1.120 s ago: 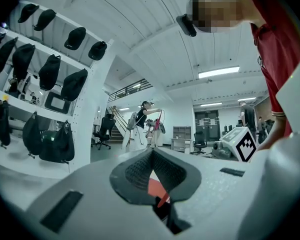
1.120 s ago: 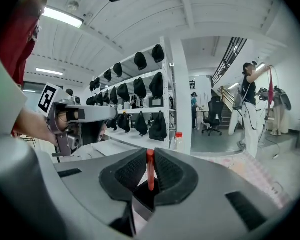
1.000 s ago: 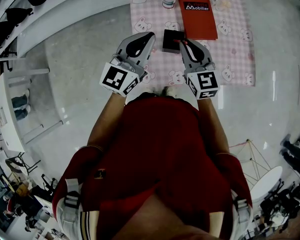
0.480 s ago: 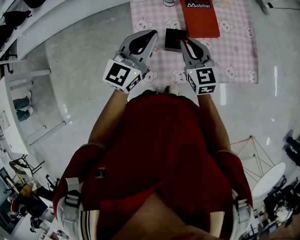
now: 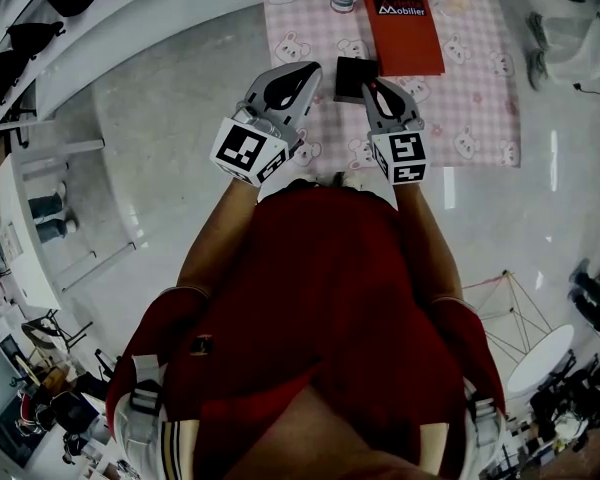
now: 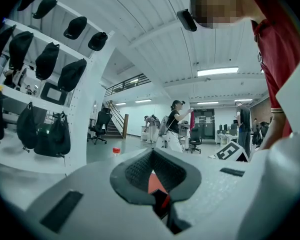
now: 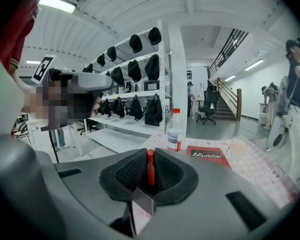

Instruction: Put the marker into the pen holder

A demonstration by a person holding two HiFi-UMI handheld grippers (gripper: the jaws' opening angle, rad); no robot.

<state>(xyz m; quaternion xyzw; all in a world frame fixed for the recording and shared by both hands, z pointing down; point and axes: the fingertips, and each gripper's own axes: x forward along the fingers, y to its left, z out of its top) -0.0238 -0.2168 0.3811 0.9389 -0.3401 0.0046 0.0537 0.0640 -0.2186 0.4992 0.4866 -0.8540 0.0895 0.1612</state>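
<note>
My right gripper (image 5: 373,88) is shut on a red marker (image 7: 150,166), which stands upright between the black pads. In the head view the marker's red end (image 5: 371,85) shows at the jaw tips, right beside the near right corner of the black pen holder (image 5: 352,76). The holder stands on the pink checked mat (image 5: 480,78). My left gripper (image 5: 302,72) hangs left of the holder, its jaws together with nothing in them. Through its pad notch a bit of red and black shows (image 6: 157,186).
A red book (image 5: 403,30) lies on the mat behind the holder, also in the right gripper view (image 7: 207,155). A clear bottle with a red cap (image 7: 175,130) stands at the mat's far edge. White shelving with dark bags (image 7: 140,106) runs along the left. People stand in the background.
Both grippers have crept slightly forward over the mat, and the right gripper's tip with the marker now sits closer to the pen holder. The grip is unchanged.
</note>
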